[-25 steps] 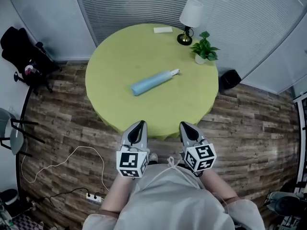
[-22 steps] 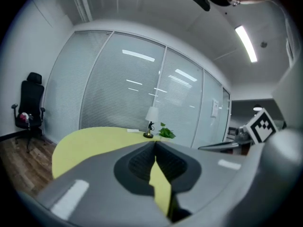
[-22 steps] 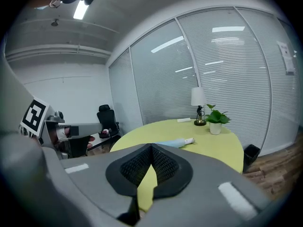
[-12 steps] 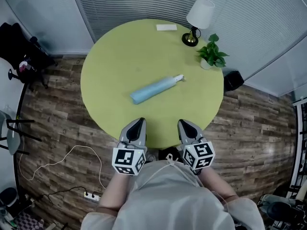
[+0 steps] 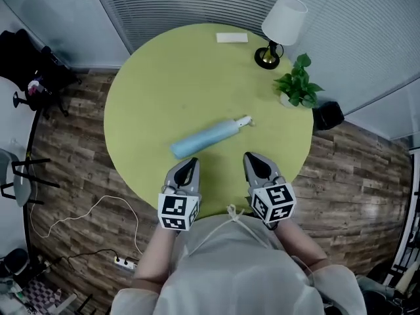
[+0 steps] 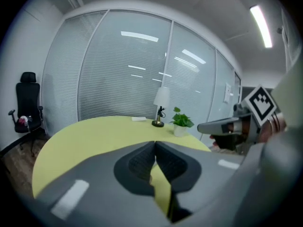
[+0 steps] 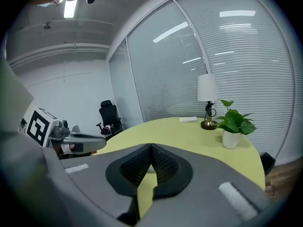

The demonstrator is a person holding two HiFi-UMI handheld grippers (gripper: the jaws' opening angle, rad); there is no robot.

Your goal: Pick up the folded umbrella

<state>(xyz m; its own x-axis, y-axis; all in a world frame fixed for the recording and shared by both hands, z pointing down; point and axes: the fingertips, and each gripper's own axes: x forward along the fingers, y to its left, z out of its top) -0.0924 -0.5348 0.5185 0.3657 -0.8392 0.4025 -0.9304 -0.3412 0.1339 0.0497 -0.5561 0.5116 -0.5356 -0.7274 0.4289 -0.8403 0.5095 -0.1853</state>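
The folded umbrella (image 5: 211, 136) lies flat on the round table (image 5: 164, 77), in the half nearest the person, with its pale handle end toward the table's right side. Both tools hang over the table's near edge, short of the umbrella and touching nothing. The left gripper (image 5: 186, 169) has its jaws pressed together with nothing between them, and the right gripper (image 5: 252, 161) is the same, closed and empty.

The likely trouble is arriving with closed jaws. Either tool would then nudge the smooth, rounded sleeve, which looks apt to roll or slide across the table instead of being gripped. A grip taken at one end could also let the long body tip and slip out. A pinch on loose fabric alone might pull the cover without lifting the umbrella.

The only container is a small white pot (image 5: 289, 100) at the table's far right rim, and it holds a leafy green plant (image 5: 300, 87). A lamp (image 5: 282, 25) and a flat white thing (image 5: 231, 38) stand along the table's far edge, well apart from the umbrella.
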